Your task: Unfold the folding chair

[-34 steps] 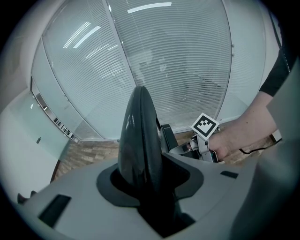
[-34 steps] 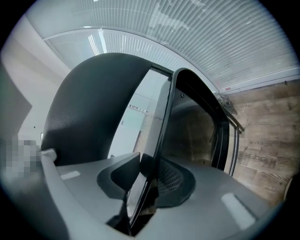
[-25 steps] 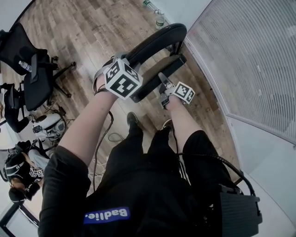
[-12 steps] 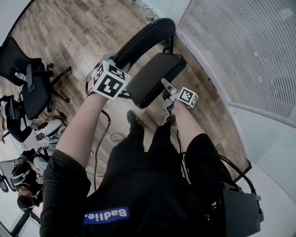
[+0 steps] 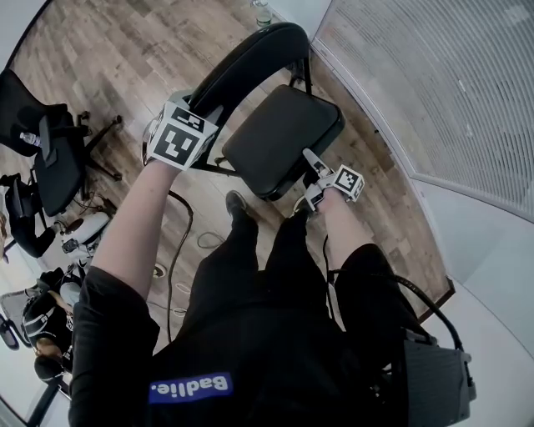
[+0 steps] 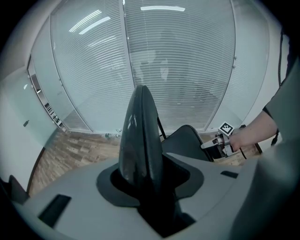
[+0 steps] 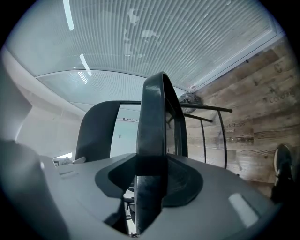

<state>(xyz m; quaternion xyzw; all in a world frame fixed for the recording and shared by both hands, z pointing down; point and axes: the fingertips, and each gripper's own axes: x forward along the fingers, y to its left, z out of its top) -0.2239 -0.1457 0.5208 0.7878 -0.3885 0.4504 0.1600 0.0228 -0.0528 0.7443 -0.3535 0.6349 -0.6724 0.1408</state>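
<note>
A black folding chair stands in front of me on the wood floor. Its curved backrest [image 5: 250,62] is at the top of the head view, and its padded seat [image 5: 279,138] lies nearly flat below it. My left gripper [image 5: 204,113] is shut on the backrest's top edge [image 6: 140,136], which fills its jaws. My right gripper [image 5: 313,167] holds the seat's near edge [image 7: 152,140]. Its jaws are opening, with the seat edge still between them. From the left gripper view I see the seat [image 6: 185,140] and the right gripper [image 6: 216,143].
A glass wall with blinds [image 5: 434,83] runs along the right. Black office chairs [image 5: 50,158] stand at the left, with a seated person [image 5: 42,325] below them. Cables [image 5: 179,250] lie on the floor. A bottle [image 5: 263,15] stands behind the chair. My shoe [image 5: 238,204] is under the seat.
The seat has swung away from the backrest and down to nearly flat. My right gripper moved with it, down and to the right. The left gripper stayed on the backrest and sank slightly.
</note>
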